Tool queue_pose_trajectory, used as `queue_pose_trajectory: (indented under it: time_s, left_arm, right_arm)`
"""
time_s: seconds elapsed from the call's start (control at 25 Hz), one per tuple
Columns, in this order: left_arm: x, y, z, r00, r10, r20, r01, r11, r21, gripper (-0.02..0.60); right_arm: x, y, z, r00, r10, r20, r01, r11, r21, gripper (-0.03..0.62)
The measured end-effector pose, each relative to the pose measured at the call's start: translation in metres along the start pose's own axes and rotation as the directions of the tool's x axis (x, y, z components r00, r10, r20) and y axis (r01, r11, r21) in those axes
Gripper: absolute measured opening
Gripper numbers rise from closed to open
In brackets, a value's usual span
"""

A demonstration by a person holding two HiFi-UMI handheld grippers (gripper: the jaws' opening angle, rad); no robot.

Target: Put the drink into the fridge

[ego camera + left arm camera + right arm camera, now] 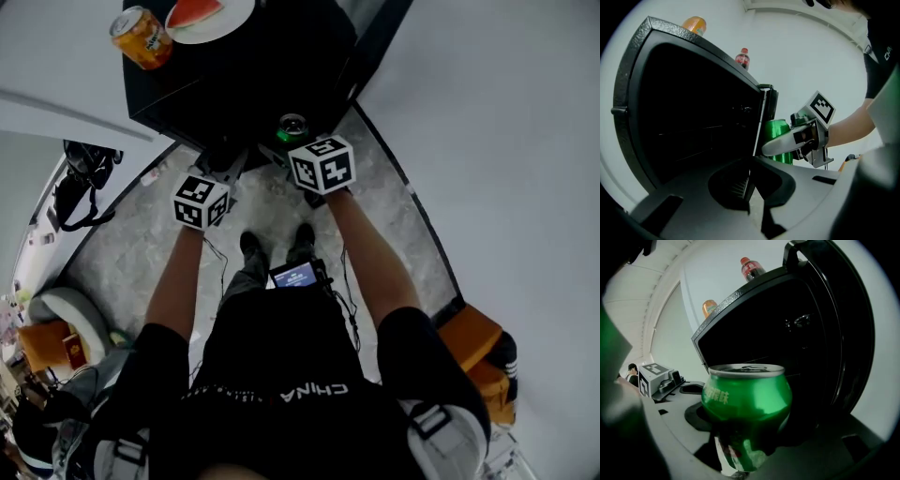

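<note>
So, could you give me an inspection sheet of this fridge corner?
Surface: fridge top, black, partly bare.
Job's things: green can, upright, beside the fridge door edge.
Clutter: orange can, plate with watermelon, cola bottle, all on the fridge.
Grippers: right gripper shut on the green can; left gripper shut on the fridge door edge.
Cables: thin wires near the small screen at the person's waist.
Surroundings: pale stone floor, white walls, black bag at left.
</note>
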State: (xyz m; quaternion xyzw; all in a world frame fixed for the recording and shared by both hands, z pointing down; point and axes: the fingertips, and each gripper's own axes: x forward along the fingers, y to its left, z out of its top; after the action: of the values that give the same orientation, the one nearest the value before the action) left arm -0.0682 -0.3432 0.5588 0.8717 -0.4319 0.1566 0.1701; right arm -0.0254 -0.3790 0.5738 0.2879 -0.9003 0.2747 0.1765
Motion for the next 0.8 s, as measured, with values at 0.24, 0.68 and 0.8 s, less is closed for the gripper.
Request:
queue_pose_trajectory:
  time_s: [0.24, 0.68, 0.8]
  left_arm:
    - [0.027, 0.02, -0.006, 0.998, 0.065, 0.014, -0.065, 0.997, -0.042, 0.012]
    - [0.065, 0.079, -0.039, 0.965, 0.259, 0.05, -0.249, 0.957, -0.151, 0.012]
    - [0.074, 0.095, -0.051, 0.956, 0.289, 0.049, -0.278, 0.946, -0.169, 0.012]
  right_arm:
    - [0.029, -0.025, 0.001, 1.0, -0.006, 0.005, 0.006, 1.0, -0.028, 0.348]
    - [0.106, -0.065, 0.005, 0.999, -0.034, 0.04, 0.038, 0.993, -0.11, 0.348]
    - [0.132, -0.078, 0.001, 0.998, -0.05, 0.041, 0.055, 0.989, -0.136, 0.348]
